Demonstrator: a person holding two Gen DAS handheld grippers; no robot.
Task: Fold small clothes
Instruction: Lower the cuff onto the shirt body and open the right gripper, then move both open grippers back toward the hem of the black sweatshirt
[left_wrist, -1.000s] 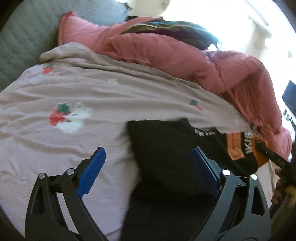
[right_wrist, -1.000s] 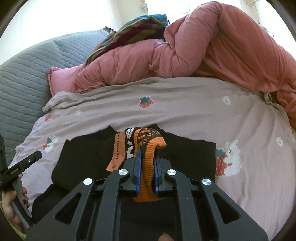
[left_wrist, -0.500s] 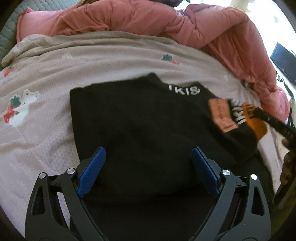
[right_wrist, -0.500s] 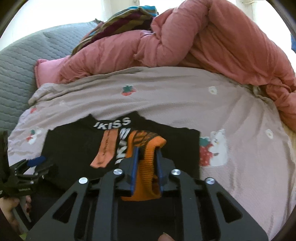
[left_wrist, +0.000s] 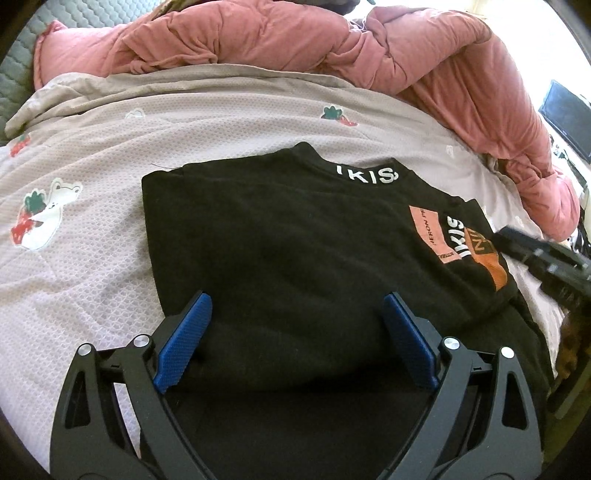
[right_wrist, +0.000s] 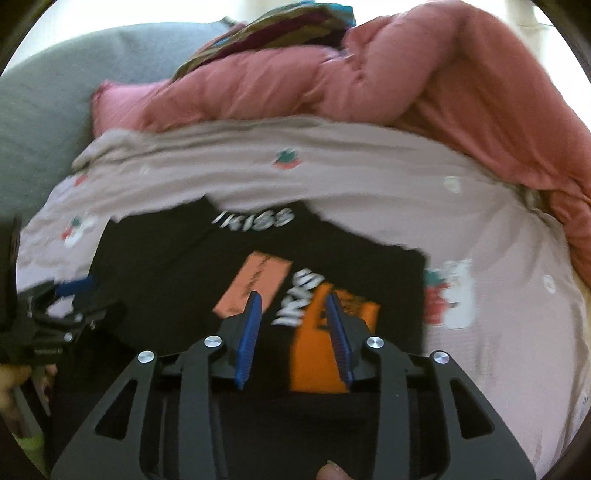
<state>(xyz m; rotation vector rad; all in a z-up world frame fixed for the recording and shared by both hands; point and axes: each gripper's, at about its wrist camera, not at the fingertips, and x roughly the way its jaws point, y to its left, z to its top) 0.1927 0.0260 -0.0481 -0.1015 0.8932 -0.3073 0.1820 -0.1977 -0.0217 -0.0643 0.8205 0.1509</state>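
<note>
Your black folded sweatshirt with white letters and orange patches (left_wrist: 288, 258) lies flat on the bed, on the pale pink sheet printed with strawberries and bears (left_wrist: 92, 206). A rumpled pink quilt (left_wrist: 369, 44) is heaped behind it, and a grey quilted headboard (right_wrist: 37, 122) stands at the far left.

Your left tool (left_wrist: 295, 332) is wide open above the near edge of the sweatshirt; its blue pads (left_wrist: 184, 336) do not press the cloth.

Your right tool (right_wrist: 293, 332) has just been opening. Its blue pads (right_wrist: 249, 336) now stand apart over the orange patch (right_wrist: 325, 350), which lies flat on the sweatshirt, and they hold nothing. This view is blurred.

In the left view your right tool (left_wrist: 546, 258) is at the right side of the sweatshirt.
</note>
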